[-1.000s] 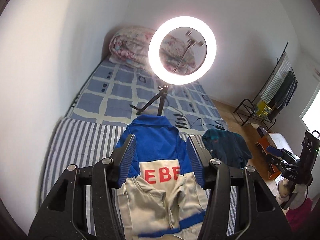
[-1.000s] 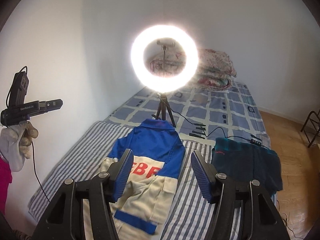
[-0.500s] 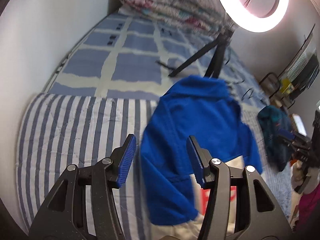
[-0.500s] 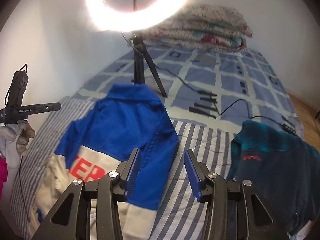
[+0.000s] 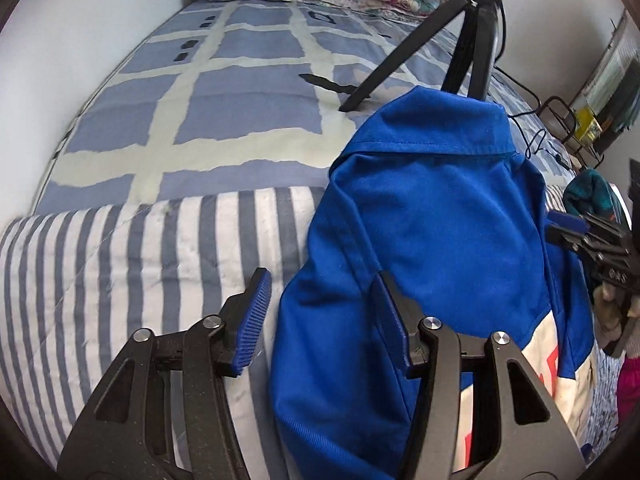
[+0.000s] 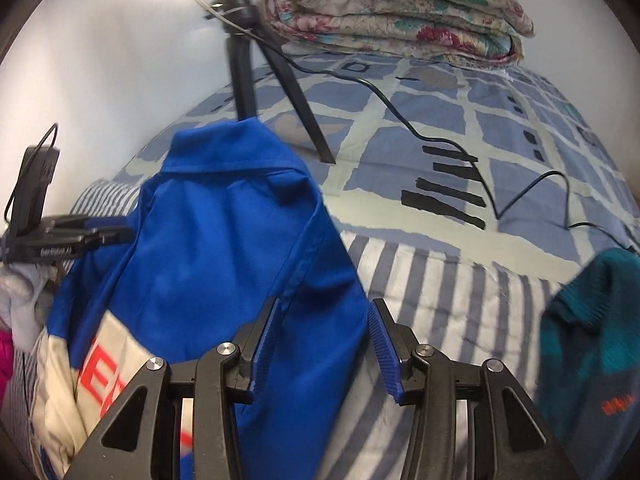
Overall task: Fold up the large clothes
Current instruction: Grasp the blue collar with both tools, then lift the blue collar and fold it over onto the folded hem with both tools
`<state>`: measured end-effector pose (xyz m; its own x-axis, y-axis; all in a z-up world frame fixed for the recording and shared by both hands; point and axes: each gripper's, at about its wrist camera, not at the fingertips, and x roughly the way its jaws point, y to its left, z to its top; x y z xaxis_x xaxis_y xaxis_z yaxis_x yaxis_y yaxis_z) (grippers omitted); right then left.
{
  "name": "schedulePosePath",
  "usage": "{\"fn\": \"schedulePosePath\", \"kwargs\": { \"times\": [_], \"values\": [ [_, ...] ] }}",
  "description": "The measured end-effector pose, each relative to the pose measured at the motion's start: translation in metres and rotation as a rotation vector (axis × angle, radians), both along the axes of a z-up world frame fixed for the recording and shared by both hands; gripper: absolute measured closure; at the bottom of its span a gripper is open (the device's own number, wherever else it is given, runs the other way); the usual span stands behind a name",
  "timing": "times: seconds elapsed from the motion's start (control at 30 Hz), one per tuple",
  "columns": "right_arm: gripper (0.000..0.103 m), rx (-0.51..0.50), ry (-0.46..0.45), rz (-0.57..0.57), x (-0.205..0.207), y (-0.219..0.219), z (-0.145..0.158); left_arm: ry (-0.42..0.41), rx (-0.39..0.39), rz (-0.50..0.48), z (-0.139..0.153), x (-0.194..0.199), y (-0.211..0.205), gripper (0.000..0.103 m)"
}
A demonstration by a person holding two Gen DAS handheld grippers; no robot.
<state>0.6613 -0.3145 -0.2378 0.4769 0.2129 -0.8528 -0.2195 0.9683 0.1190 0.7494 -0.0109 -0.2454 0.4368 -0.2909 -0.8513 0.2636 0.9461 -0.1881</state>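
Striped cover (image 5: 120, 264): grey-and-white, spread over the near part of the bed; the work surface under both tools.
Checked sheet (image 5: 224, 92): blue squares on cream, covering the far part of the bed.
Left gripper (image 5: 320, 316): pointed down at the bed, jaws apart; the jacket's left sleeve edge lies in the gap, and no pad visibly presses on it.
Blue pads (image 5: 254, 316): ribbed; the left one stands over bare striped cover, the other over blue cloth.
Jacket (image 5: 432, 216): large workwear piece, blue upper half, cream lower half with red lettering; lies back up on the striped cover, collar toward the tripod, sleeves folded in along its sides.
Tripod (image 5: 468, 36): black, legs planted on the checked sheet just beyond the collar.
Folded quilt (image 6: 396, 12): floral, stacked at the head of the bed.
Right gripper (image 6: 324, 336): pointed down at the jacket's right sleeve edge, jaws apart with blue cloth between them; grip on it cannot be confirmed.
Cable (image 6: 472, 160): black, snaking over the checked sheet.
Teal garment (image 6: 592, 328): dark, lying at the right, well apart from the jacket.
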Motion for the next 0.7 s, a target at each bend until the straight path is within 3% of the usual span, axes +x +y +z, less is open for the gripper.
{"fn": "schedulePosePath", "kwargs": {
  "times": [0.13,0.17,0.2,0.23,0.27,0.3,0.33,0.37,0.53,0.7],
  "values": [
    [0.055,0.033,0.002,-0.019,0.013,-0.001,-0.017,-0.047,0.013,-0.019,-0.002,0.0,-0.006,0.05],
    [0.054,0.039,-0.012,-0.02,0.013,0.0,-0.018,-0.055,0.011,-0.021,-0.003,0.0,-0.007,0.054],
    [0.054,0.041,-0.023,-0.022,0.012,0.002,-0.018,-0.064,0.006,-0.024,-0.003,0.0,-0.008,0.066],
    [0.062,0.045,-0.03,-0.016,0.011,0.004,-0.018,-0.067,0.001,-0.022,-0.004,-0.001,-0.009,0.072],
    [0.078,0.05,-0.036,0.0,0.01,0.007,-0.018,-0.073,-0.006,-0.019,-0.004,-0.001,-0.009,0.081],
    [0.086,0.033,-0.049,0.007,0.008,0.01,-0.017,-0.074,-0.011,-0.018,-0.003,-0.001,-0.01,0.098],
    [0.099,0.021,-0.056,0.005,0.006,0.012,-0.017,-0.074,-0.016,-0.016,-0.003,-0.002,-0.012,0.098],
    [0.101,0.023,-0.059,0.004,0.006,0.012,-0.016,-0.086,-0.002,-0.015,-0.002,-0.004,-0.014,0.099],
    [0.103,0.046,-0.116,-0.004,-0.004,0.012,0.004,-0.141,0.01,-0.031,0.014,-0.018,-0.02,0.102],
    [0.103,0.045,-0.158,0.012,-0.013,0.02,0.031,-0.191,-0.059,-0.02,0.043,-0.036,-0.014,0.102]
  ]
}}
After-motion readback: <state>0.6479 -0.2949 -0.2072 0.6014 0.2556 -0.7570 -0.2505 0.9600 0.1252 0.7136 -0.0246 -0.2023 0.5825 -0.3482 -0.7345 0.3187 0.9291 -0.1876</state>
